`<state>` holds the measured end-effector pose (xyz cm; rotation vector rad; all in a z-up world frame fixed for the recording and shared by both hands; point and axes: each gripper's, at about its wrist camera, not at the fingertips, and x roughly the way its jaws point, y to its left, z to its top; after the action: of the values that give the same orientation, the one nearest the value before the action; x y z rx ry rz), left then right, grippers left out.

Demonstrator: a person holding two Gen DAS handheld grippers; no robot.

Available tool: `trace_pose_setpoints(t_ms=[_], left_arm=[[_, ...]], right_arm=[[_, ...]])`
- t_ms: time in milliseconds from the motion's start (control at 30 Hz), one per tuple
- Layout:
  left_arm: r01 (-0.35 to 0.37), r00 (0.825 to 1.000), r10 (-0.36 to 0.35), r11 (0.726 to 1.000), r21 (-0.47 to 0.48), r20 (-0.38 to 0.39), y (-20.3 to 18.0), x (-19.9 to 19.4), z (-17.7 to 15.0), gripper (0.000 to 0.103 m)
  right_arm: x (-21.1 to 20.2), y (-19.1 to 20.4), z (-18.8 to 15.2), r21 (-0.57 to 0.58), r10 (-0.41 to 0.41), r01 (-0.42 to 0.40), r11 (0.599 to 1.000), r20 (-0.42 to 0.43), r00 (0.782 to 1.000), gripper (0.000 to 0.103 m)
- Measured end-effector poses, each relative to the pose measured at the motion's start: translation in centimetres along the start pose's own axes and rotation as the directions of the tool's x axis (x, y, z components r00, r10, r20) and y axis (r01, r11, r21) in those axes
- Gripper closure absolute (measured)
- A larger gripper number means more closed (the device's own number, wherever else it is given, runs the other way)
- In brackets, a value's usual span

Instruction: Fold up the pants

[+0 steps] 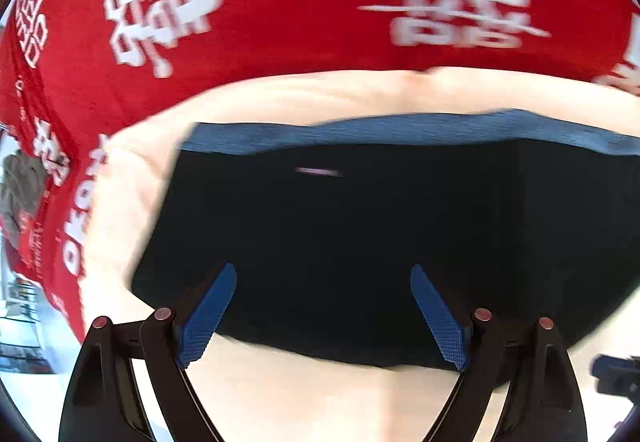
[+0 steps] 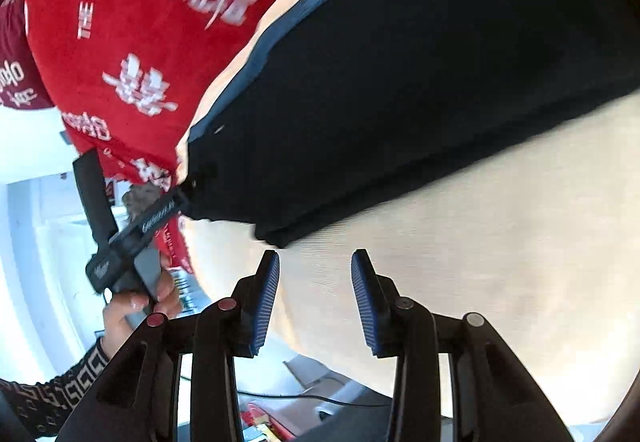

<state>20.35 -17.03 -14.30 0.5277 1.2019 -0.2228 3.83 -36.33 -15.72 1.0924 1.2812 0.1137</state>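
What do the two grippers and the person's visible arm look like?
Both the left gripper and the right gripper have black linkage arms, round reddish or grey pivot caps and blue ribbed pads. The person's left hand is bare, with a black sleeve patterned in a pale key design.

pants: flat on table, folded, layers stacked
cloth: behind pants, on table's far side
left gripper: over near edge of pants
right gripper: just before pants corner, over bare table
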Motion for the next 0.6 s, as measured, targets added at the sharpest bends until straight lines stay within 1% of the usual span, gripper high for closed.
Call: trace_pose_setpoints(t_ms=[33, 100, 167, 200, 233, 267, 333, 400, 467, 500, 533, 600], left_arm=[[-0.023, 1.000, 0.023, 1.000, 0.006, -0.001, 1.4, 1.0, 0.2, 0.013], [-0.057, 0.998, 0.057, 0.998, 0.006, -0.003, 4.0, 3.3, 0.4, 0.013], [-0.066, 0.998, 0.066, 0.998, -0.004, -0.006, 5.7, 5.0, 0.3, 0.013], [-0.053, 0.999, 0.053, 0.998, -0.013, -0.009, 6.5, 5.6, 0.2, 0.013], [-0.020, 1.000, 0.020, 0.999, -0.029, -0.005, 7.2, 6.3, 0.0, 0.013], [0.017, 1.000, -0.016, 0.999, -0.050, 0.005, 7.8, 6.4, -0.3, 0.011], [0.055, 0.998, -0.054, 0.994, -0.092, 0.010, 8.7, 6.7, -0.7, 0.006], [0.132, 0.991, -0.133, 0.980, -0.149, 0.005, 10.1, 7.5, -1.0, 0.005], [0.185, 0.982, -0.187, 0.968, -0.170, 0.007, 11.0, 8.0, -1.3, 0.005], [0.190, 0.982, -0.190, 0.969, -0.157, 0.009, 11.1, 8.0, -1.4, 0.004], [0.184, 0.983, -0.185, 0.974, -0.136, 0.009, 11.1, 7.8, -1.4, 0.005], [0.179, 0.984, -0.179, 0.980, -0.090, 0.005, 11.1, 7.5, -1.7, 0.005]], right_arm=[[1.6, 0.8, 0.0, -0.002, 0.008, -0.008, 1.000, -0.008, 1.000, 0.062], [2.7, 1.2, -0.4, -0.004, 0.019, -0.019, 1.000, -0.007, 1.000, 0.062], [3.5, 1.8, -0.2, -0.018, 0.021, -0.020, 1.000, 0.010, 1.000, 0.062], [4.0, 2.1, -0.2, -0.023, 0.022, -0.022, 0.999, 0.021, 1.000, 0.062], [4.1, 2.0, -0.1, -0.022, 0.026, -0.025, 0.999, 0.027, 0.999, 0.062], [4.5, 2.0, 0.1, -0.015, 0.026, -0.026, 1.000, 0.026, 0.999, 0.062], [5.6, 1.9, 0.6, 0.013, 0.034, -0.034, 0.999, 0.019, 0.999, 0.062], [5.9, 1.6, 1.0, 0.053, 0.068, -0.070, 0.996, 0.034, 0.997, 0.062], [6.4, 1.8, 1.7, 0.081, 0.094, -0.096, 0.992, 0.034, 0.995, 0.062], [6.5, 1.9, 1.9, 0.083, 0.091, -0.093, 0.992, 0.029, 0.995, 0.074], [6.5, 2.7, 2.3, 0.062, 0.086, -0.088, 0.994, 0.029, 0.996, 0.094], [5.6, 4.5, 2.3, 0.009, 0.118, -0.118, 0.993, 0.041, 0.992, 0.094]])
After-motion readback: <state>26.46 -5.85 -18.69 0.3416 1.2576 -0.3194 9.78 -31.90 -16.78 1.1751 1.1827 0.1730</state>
